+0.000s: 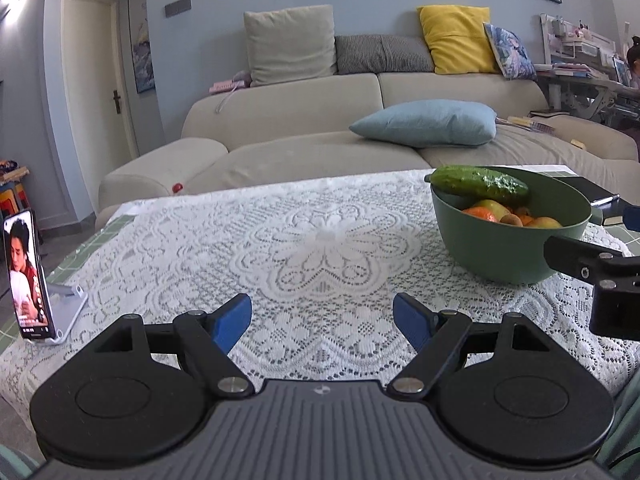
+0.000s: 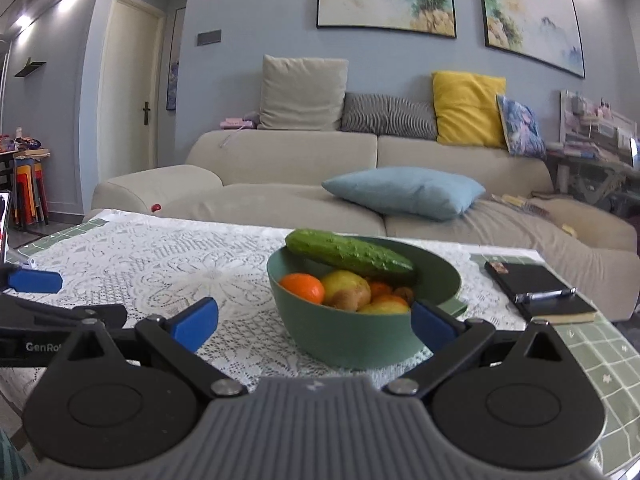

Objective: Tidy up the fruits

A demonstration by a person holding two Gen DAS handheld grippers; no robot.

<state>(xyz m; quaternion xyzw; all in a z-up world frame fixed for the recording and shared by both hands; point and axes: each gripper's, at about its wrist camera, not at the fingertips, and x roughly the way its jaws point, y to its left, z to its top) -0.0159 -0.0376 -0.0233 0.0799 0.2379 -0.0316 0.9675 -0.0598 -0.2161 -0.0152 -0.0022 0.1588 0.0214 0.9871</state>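
A green bowl (image 2: 360, 336) stood on the lace cloth (image 1: 280, 248) toward the right side of the worktop (image 2: 592, 360), piled with fruit. A cucumber (image 2: 348, 254) lay across its far rim, tilted, above an orange (image 2: 303, 287), a yellow-green fruit (image 2: 344, 286) and a brown kiwi (image 2: 347, 299). The left tongs (image 1: 322, 322) hovered released over the middle of the cloth, gripping nothing. The right tongs (image 2: 314, 322) were spread wide just before the bowl's near wall, also empty. A black notebook (image 2: 540, 292) with a pen (image 2: 545, 295) lay near the right edge; a phone (image 1: 27, 276) stood propped at the left edge.
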